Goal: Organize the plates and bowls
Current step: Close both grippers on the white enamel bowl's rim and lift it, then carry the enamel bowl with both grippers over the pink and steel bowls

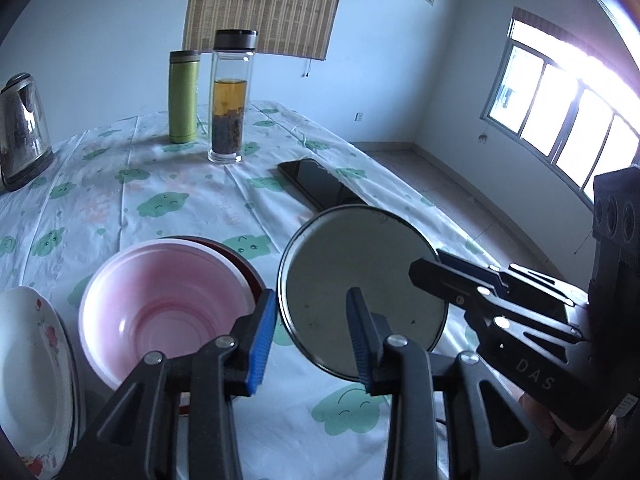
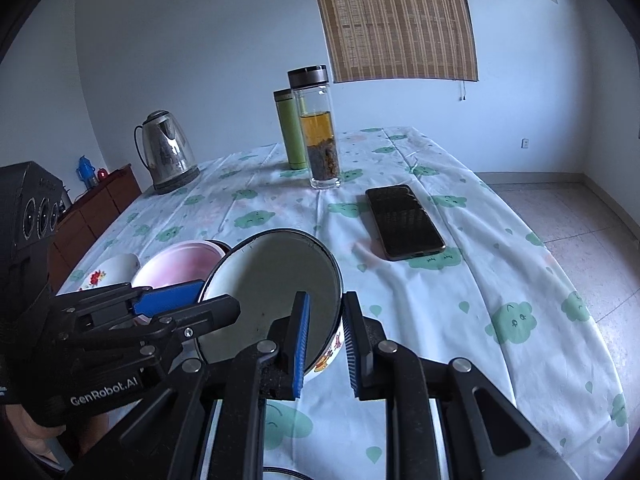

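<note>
A dark-rimmed enamel bowl [image 1: 360, 280] with a grey inside and floral outer wall is held tilted above the table; it also shows in the right wrist view [image 2: 272, 280]. My right gripper [image 2: 326, 344] is shut on its rim, one pad inside and one outside. My left gripper [image 1: 312, 340] is open and empty, its right finger across the bowl's mouth. A pink bowl [image 1: 160, 304] sits nested in a dark red bowl [image 1: 236, 258] to the left. A white floral plate [image 1: 32, 368] lies at the far left.
On the cloud-print tablecloth [image 1: 180, 208] stand a glass tea bottle [image 1: 230, 100], a green flask [image 1: 183, 98] and a steel kettle [image 1: 24, 128]. A black phone [image 1: 320, 186] lies behind the held bowl. The table's right edge drops to the tiled floor.
</note>
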